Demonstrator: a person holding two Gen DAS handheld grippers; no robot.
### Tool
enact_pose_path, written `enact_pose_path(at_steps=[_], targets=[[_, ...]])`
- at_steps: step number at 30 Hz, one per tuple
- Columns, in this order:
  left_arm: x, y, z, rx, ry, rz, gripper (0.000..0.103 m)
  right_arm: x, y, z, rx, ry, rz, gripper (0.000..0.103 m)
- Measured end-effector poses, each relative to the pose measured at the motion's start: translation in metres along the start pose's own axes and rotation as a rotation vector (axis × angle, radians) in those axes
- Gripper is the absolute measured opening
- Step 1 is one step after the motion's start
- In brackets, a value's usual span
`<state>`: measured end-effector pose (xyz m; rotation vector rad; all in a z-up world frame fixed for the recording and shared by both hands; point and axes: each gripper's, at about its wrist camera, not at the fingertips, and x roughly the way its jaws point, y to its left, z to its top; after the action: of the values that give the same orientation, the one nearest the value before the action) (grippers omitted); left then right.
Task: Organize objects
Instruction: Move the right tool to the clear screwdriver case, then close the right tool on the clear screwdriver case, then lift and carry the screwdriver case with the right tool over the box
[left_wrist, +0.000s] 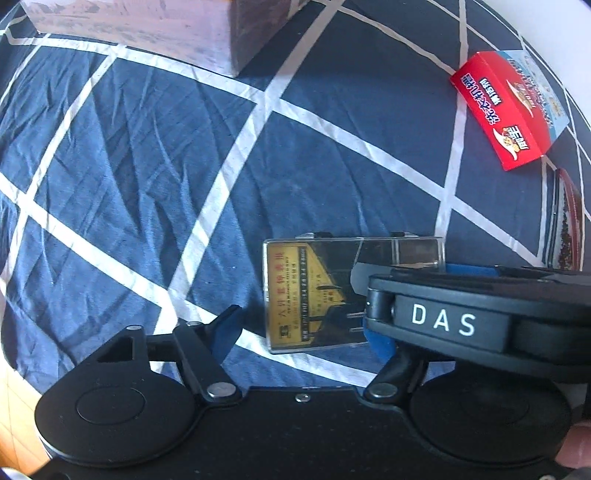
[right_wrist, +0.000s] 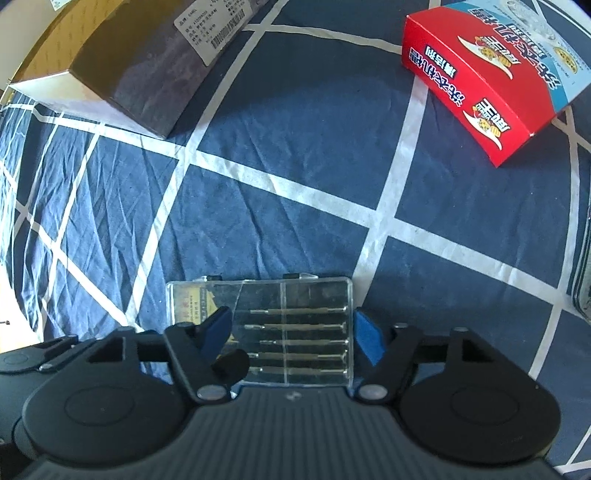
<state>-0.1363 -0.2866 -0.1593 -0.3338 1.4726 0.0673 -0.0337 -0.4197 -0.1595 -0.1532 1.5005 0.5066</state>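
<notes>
1. Bedsheet (right_wrist: 280, 206), navy with white grid lines, lies under everything I see.
2. Clear screwdriver case (right_wrist: 295, 332) lies flat on it, between my right gripper (right_wrist: 293, 334) fingers; I cannot tell whether the blue pads press it.
3. My left gripper (left_wrist: 303, 325) straddles the same case's labelled end, contact unclear.
4. Red carton (right_wrist: 491, 85) and brown box (right_wrist: 147, 74) lie well apart.

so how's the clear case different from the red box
The clear case is see-through plastic with small screwdrivers lined up inside; the red box is opaque printed cardboard. The case sits between both grippers' fingers; the red box lies apart, untouched. The case is flatter, the box bulkier. Both rest on the blue checked sheet.
</notes>
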Motion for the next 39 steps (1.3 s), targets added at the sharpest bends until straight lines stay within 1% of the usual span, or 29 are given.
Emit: enact_pose_path(at_steps=[1,2,4,9,15,17,23,31,33,39], targets=[[-0.001,-0.001,-0.001,0.002,-0.001,-0.005,0.066,0.000,0.000,0.000,0.001,0.000,-0.005,0.065],[-0.001,-0.001,-0.001,0.000,0.000,-0.013,0.062,-0.001,-0.001,0.000,0.001,0.001,-0.009,0.064],[-0.002,-0.003,-0.003,-0.005,0.004,-0.026,0.060,-0.002,-0.003,0.000,0.003,0.002,-0.006,0.063],[-0.004,0.000,0.001,-0.010,0.007,-0.023,0.060,-0.002,-0.005,0.000,0.005,0.004,-0.007,0.060],[-0.008,-0.005,-0.006,0.001,-0.003,0.000,0.060,-0.003,-0.002,-0.002,0.008,0.005,-0.006,0.059],[-0.010,-0.003,0.002,0.003,-0.005,0.001,0.060,-0.005,-0.001,-0.002,0.011,0.003,-0.001,0.059],[-0.027,-0.004,0.004,0.028,-0.030,0.012,0.059,-0.016,0.004,0.002,0.019,-0.024,0.008,0.059],[-0.057,-0.002,0.026,0.073,-0.094,0.038,0.060,-0.042,0.020,0.017,0.032,-0.087,0.030,0.059],[-0.057,-0.007,0.038,0.085,-0.111,0.047,0.060,-0.050,0.026,0.022,0.031,-0.106,0.035,0.059],[-0.081,0.001,0.059,0.130,-0.157,0.068,0.060,-0.068,0.044,0.039,0.049,-0.165,0.054,0.059]])
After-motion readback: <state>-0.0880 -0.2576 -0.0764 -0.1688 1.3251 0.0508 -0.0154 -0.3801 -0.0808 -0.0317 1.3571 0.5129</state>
